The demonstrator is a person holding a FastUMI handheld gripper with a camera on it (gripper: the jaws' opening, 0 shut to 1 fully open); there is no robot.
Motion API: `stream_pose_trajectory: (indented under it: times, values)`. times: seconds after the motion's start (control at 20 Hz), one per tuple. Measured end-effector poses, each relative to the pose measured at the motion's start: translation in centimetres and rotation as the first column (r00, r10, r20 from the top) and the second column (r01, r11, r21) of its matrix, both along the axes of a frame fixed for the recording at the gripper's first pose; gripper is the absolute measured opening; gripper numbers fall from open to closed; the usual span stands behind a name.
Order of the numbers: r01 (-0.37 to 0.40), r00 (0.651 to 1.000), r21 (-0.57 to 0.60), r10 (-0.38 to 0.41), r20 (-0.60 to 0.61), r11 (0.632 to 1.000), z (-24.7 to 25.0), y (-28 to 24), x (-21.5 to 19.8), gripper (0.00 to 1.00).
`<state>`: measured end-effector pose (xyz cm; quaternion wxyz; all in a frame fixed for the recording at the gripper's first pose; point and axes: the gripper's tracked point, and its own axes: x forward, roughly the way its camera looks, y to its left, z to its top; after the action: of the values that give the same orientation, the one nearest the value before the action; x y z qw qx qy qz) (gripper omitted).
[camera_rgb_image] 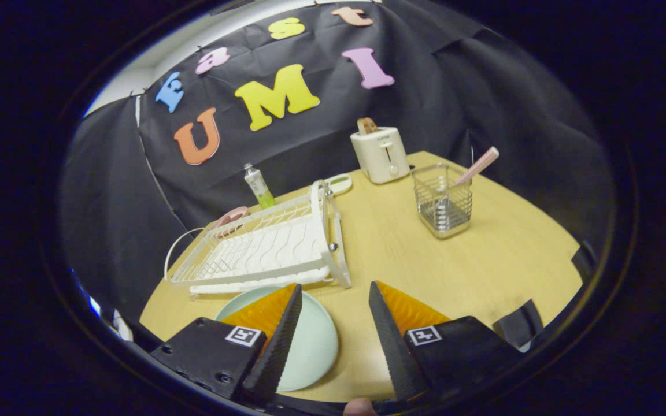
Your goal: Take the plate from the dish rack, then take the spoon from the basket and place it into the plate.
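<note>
Plate is seen flat on the table before the dish rack, beneath the empty, parted gripper; next, the spoon in the basket must be reached.

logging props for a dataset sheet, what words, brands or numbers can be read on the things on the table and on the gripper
toaster: small dark mark on its front, too small and blurred to read
tube: printed label, too blurred to read
gripper, open, nothing between its fingers: a square black-and-white marker on each finger block, a pattern, no words
plate, dish rack, basket, spoon: no text visible
</note>
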<state>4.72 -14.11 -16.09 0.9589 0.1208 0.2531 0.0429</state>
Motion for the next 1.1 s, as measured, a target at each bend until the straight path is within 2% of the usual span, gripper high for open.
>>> stream_pose_trajectory:
  times: [0.05, 0.15, 0.3, 0.35, 0.5, 0.75, 0.95, 1.1]
  values:
    - [0.014, 0.999, -0.039, -0.012, 0.047, 0.999, 1.0, -1.2, -0.2, 0.81]
    - [0.044, 0.991, -0.107, -0.03, 0.133, 0.993, 3.0, -3.6, -0.7, 0.83]
    - [0.139, 0.961, -0.2, -0.084, 0.263, 0.97, 6.1, -8.7, -1.3, 0.92]
    - [0.167, 0.949, -0.216, -0.097, 0.301, 0.962, 7.1, -10.2, -1.3, 0.97]
    - [0.199, 0.924, -0.232, -0.103, 0.367, 0.952, 8.5, -13.6, -1.3, 1.0]
    - [0.165, 0.931, -0.208, -0.083, 0.355, 0.964, 7.5, -18.2, 3.0, 1.0]
    - [0.112, 0.96, -0.164, -0.065, 0.272, 0.98, 4.4, -19.4, 8.5, 1.0]
    - [0.106, 0.976, -0.146, -0.075, 0.206, 0.983, 2.0, -19.7, 12.8, 0.97]
